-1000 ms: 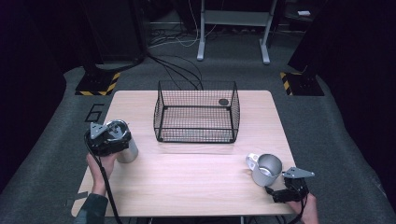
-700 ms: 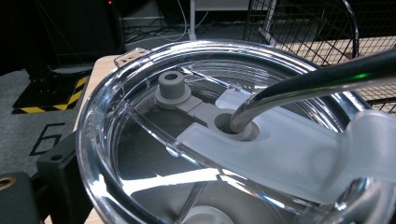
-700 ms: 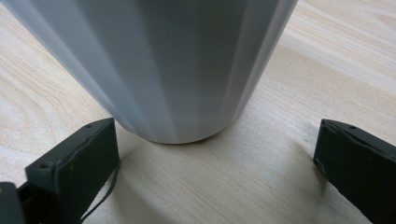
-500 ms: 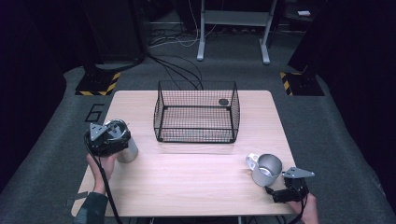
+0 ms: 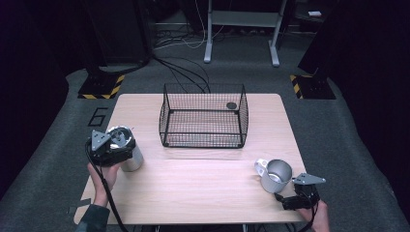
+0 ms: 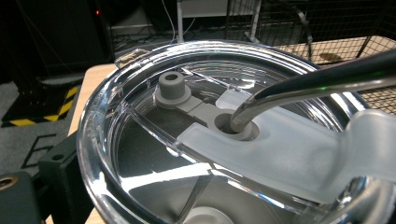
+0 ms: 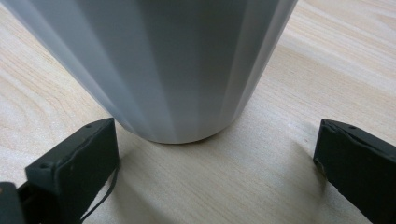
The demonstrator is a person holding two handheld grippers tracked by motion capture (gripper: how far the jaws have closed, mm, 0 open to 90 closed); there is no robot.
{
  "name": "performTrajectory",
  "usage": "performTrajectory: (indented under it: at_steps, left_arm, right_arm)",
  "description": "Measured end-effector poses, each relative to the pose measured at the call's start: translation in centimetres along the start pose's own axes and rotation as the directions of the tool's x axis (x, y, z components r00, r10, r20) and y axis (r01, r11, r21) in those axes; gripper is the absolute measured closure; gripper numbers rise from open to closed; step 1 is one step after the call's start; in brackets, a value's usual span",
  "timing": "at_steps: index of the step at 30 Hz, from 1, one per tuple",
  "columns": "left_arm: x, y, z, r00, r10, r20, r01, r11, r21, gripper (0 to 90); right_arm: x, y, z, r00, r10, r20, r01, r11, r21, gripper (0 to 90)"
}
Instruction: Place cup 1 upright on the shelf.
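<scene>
A steel tumbler with a clear lid stands at the table's left edge. A metal straw passes through the lid's grey seal, and a grey stopper sits beside it. My left gripper reaches around the tumbler from the left. One black jaw stands just outside the lid's rim and the lid hides the other. At the front right stands a steel mug, handle to the left. My right gripper is low behind the mug, open, with its jaws wide on either side of the base.
A black wire basket stands at the back middle of the wooden table, with a small dark disc inside at its far right. Cables and stand legs lie on the floor beyond the table.
</scene>
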State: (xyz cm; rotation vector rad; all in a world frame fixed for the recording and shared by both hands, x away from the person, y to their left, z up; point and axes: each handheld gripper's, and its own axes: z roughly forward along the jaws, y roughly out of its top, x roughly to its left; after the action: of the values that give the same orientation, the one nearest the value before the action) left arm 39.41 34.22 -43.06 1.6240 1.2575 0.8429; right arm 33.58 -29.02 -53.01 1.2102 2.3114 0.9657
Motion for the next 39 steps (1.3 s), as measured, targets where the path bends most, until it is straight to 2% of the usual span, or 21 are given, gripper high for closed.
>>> performTrajectory:
  at_steps: [4,13,24,30,33,39]
  left_arm:
    - [-0.4,0.2,-0.7,0.9997,0.023,0.005,-0.023,0.9997,-0.005,3.9]
    - [-1.4,0.4,-1.9,0.9982,0.042,0.043,-0.041,0.9990,-0.015,4.0]
    - [-2.6,0.6,-2.5,0.9943,0.073,0.078,-0.071,0.9973,-0.020,4.0]
    - [-3.4,0.7,-2.8,0.9908,0.090,0.101,-0.088,0.9959,-0.024,4.0]
    - [-3.9,1.0,-2.7,0.9870,0.112,0.115,-0.111,0.9937,-0.014,3.9]
    - [-4.4,1.1,-2.9,0.9832,0.118,0.140,-0.116,0.9930,-0.024,3.9]
  right_arm:
    - [0.0,0.0,0.0,1.0000,0.000,0.000,0.000,1.000,0.000,0.0]
    - [0.0,0.0,0.0,1.0000,0.000,0.000,0.000,1.000,0.000,0.0]
    - [0.0,0.0,0.0,1.0000,0.000,0.000,0.000,1.000,0.000,0.0]
    - [0.0,0.0,0.0,1.0000,0.002,0.001,-0.002,1.000,0.000,0.0]
    - [0.0,0.0,0.0,1.0000,0.006,0.004,-0.006,1.000,0.000,0.0]
    - [0.0,0.0,0.0,1.0000,0.006,0.005,-0.006,1.000,0.000,0.0]
